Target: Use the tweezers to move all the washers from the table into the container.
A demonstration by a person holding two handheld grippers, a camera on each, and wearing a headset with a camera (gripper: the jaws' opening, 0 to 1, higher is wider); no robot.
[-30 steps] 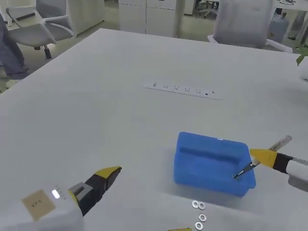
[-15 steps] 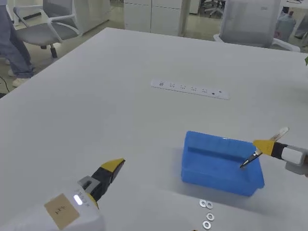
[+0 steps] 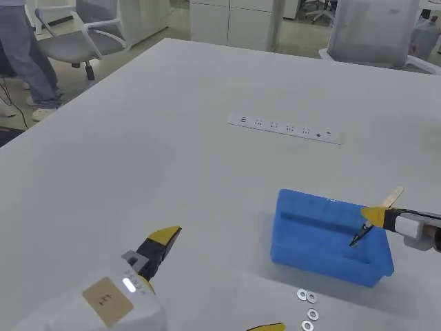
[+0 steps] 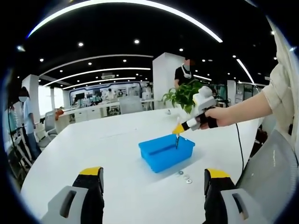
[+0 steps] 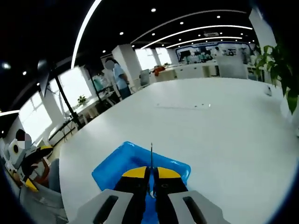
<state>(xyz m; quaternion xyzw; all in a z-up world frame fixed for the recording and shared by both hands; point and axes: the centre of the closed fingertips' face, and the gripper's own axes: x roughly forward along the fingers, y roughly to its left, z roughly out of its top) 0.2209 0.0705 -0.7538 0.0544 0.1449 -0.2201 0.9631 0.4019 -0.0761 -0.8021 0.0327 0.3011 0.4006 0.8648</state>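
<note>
Clamping the tweezers (image 3: pixel 357 237) in my right gripper (image 3: pixel 376 216) over the container (image 3: pixel 313 256), left gripper (image 4: pixel 154 174) jaws apart and empty, I risk flicking washers (image 3: pixel 308 305) away if the tips slip.

Grey chairs (image 3: pixel 81 40) flank a white table (image 3: pixel 172 138) under strip lights (image 4: pixel 140 3), possibly windows (image 5: pixel 77 84) beyond.

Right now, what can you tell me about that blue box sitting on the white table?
The blue container is a shallow, open-topped rectangular tub, seemingly plastic, with a ridge along its far inner wall. It sits flat on the white table. The tweezers, clamped in the right gripper, point down into it; whether the tip touches it I cannot tell. A few washers lie on the table just in front, apart from it. What lies inside is unclear.
</note>
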